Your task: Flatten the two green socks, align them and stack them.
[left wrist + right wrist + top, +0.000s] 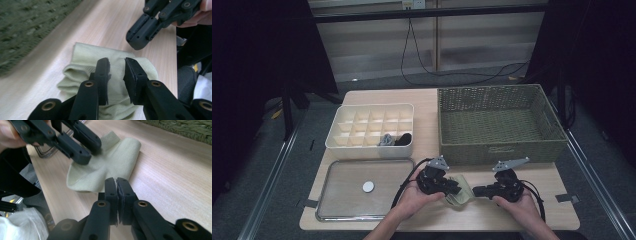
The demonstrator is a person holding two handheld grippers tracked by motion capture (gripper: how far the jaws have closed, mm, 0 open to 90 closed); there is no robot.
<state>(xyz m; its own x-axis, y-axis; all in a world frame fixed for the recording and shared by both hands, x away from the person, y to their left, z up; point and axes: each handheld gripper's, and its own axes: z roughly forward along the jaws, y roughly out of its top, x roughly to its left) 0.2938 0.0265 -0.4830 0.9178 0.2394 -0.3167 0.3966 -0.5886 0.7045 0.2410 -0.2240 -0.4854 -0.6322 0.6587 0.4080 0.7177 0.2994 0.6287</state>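
Note:
A pale green sock [462, 196] lies crumpled on the wooden table near its front edge, between my two grippers. My left gripper [456, 188] is open, its jaws a short gap apart right over the sock [82, 56], with fabric showing between them [117, 61]. My right gripper [475, 190] is shut with nothing in it, and its tips [116, 180] sit just off the sock's edge [117, 157]. It shows as a closed pair of jaws [136, 41] in the left gripper view. The left gripper [91, 152] rests over the sock's far part in the right gripper view.
A woven green basket [499, 150] stands at the back right. A white compartment box [367, 150] at the back left holds a grey roll [386, 140] and a black roll [404, 138]. A clear tray [337, 205] with a white disc [368, 187] lies front left.

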